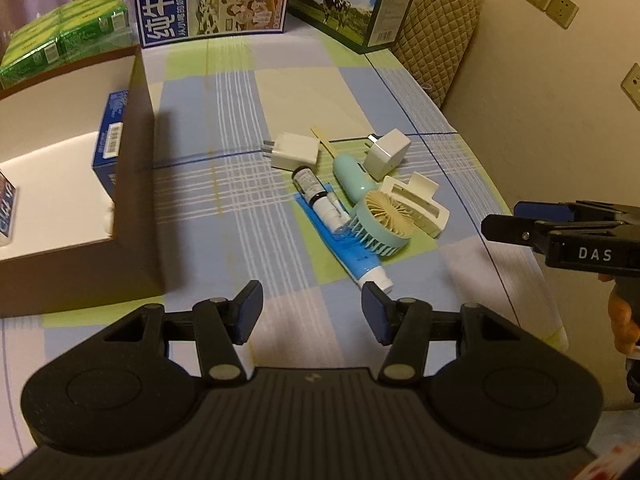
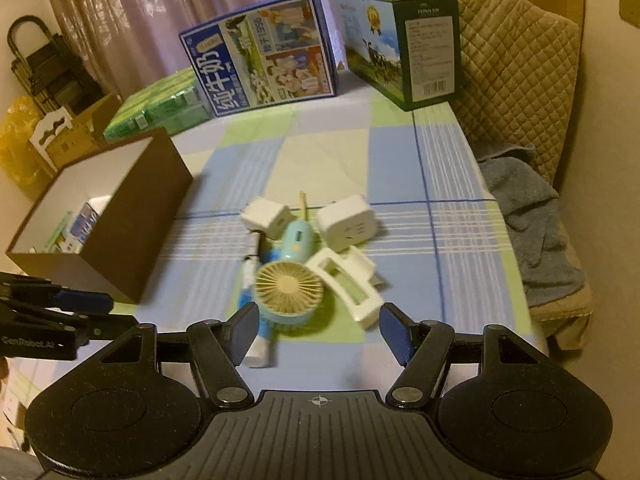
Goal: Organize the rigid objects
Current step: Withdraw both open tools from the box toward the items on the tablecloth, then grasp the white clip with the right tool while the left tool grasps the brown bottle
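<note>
A pile of small items lies mid-table: a teal hand fan (image 1: 376, 220) (image 2: 290, 280), a white hair claw (image 1: 416, 202) (image 2: 348, 284), two white plug adapters (image 1: 294, 151) (image 1: 386, 154), a blue toothpaste tube (image 1: 344, 246), a small bottle (image 1: 308, 182) and a white tube (image 1: 330, 212). A brown open box (image 1: 136, 184) (image 2: 132, 216) stands to the left, with blue packets inside. My left gripper (image 1: 312, 312) is open and empty, just short of the tube's cap. My right gripper (image 2: 316, 332) is open and empty, close before the fan; it shows at the right of the left wrist view (image 1: 516, 220).
Two milk cartons (image 2: 264, 52) (image 2: 404, 44) and green packs (image 2: 160, 108) stand at the table's far side. A quilted chair (image 2: 516, 76) with a grey towel (image 2: 528, 216) stands right of the table. The checked cloth (image 1: 240, 120) covers the table.
</note>
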Action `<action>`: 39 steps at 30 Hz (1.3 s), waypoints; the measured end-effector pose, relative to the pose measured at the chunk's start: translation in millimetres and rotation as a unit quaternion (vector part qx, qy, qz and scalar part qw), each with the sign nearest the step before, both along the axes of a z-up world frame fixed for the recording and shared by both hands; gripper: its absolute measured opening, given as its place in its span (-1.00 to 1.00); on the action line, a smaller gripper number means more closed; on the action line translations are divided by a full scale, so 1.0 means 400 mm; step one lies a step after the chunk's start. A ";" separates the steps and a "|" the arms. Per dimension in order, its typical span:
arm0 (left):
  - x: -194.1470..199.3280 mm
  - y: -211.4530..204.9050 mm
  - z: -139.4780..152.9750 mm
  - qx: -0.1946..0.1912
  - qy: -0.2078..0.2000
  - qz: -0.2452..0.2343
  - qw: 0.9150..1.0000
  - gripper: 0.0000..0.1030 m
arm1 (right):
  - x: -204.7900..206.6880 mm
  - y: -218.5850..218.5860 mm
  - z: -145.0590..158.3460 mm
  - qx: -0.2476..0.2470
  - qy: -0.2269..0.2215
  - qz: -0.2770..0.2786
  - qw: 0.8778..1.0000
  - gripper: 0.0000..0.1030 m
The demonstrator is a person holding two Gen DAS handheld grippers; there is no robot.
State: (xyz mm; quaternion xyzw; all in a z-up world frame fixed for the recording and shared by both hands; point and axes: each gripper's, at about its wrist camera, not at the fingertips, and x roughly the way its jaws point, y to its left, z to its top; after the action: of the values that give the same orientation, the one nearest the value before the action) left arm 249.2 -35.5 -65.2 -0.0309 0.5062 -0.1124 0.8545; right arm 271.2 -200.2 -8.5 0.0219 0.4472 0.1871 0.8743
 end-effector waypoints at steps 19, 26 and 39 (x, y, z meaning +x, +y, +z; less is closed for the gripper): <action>0.085 -0.047 -0.108 0.011 0.028 0.067 0.997 -0.08 | 0.143 0.021 -0.181 -0.096 -0.040 0.154 0.983 0.06; 0.116 -0.051 -0.126 0.009 0.033 0.078 0.996 -0.18 | 0.168 0.044 -0.227 -0.110 -0.041 0.176 0.977 -0.07; 0.190 -0.067 -0.144 -0.005 0.036 0.073 0.997 -0.18 | 0.171 0.024 -0.245 -0.117 -0.041 0.142 0.982 -0.43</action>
State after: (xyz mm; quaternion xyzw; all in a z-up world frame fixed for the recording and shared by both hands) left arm 325.3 -62.4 -122.9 -0.0763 0.5325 -0.0510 0.8414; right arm 339.6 -190.7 -106.6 -0.1519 0.4281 0.2566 0.8531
